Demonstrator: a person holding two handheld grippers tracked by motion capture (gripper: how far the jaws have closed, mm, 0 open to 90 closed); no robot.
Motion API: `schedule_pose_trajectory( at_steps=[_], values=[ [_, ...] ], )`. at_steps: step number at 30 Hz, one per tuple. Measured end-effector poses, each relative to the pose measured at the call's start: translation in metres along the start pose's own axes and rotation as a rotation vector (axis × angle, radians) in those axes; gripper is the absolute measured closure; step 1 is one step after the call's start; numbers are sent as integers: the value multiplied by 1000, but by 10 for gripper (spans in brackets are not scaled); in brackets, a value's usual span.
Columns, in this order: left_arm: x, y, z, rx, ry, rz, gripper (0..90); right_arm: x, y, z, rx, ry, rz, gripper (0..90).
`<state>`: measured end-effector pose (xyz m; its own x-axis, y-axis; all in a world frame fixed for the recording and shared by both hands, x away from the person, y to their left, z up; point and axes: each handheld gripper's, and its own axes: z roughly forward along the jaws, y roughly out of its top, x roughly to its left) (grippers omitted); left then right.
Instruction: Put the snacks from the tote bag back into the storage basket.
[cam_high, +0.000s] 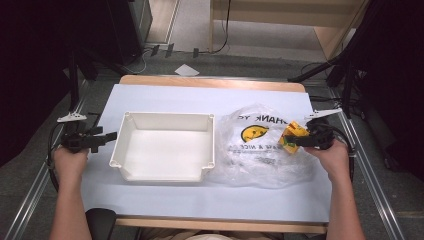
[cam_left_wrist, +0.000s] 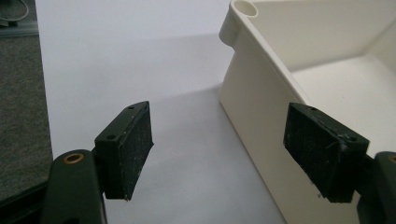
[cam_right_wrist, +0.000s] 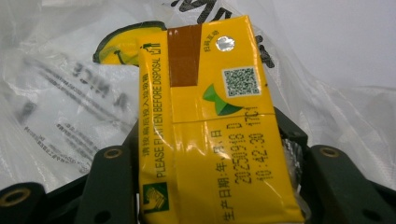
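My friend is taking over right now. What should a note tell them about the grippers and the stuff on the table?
Right gripper: shut on the yellow drink carton, held over the clear plastic bag.
Left gripper: open, holding nothing, beside the left wall of the white bin.
Done: carton is gripped.
Left: the bin holds nothing yet; the carton probably goes there, so carry it across and let go.

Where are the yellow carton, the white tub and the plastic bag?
yellow carton (cam_right_wrist: 205, 126), right gripper view, middle of its printed face.
white tub (cam_high: 162, 116), high view, far rim.
plastic bag (cam_high: 260, 165), high view, crinkled near part.
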<state>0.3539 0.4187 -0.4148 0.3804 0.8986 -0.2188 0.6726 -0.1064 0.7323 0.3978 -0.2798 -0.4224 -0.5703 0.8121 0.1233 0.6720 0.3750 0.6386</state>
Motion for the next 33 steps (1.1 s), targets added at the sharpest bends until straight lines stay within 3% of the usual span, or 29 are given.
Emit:
schedule_pose_trajectory(
  at_steps=[6,16,25,27,33],
  values=[
    [0,0,0,-3,-5,-2,249,4,2,0,12,-26,-33,509],
    [0,0,1,1,-5,-1,249,3,5,-4,27,-44,-13,515],
    [0,0,1,5,-2,0,249,9,12,-15,-4,-84,-24,516],
    [0,0,1,5,-3,-1,249,11,16,-19,-21,-114,2,516],
    [0,0,2,8,-5,2,249,14,20,-25,-25,-107,26,517]
  ],
)
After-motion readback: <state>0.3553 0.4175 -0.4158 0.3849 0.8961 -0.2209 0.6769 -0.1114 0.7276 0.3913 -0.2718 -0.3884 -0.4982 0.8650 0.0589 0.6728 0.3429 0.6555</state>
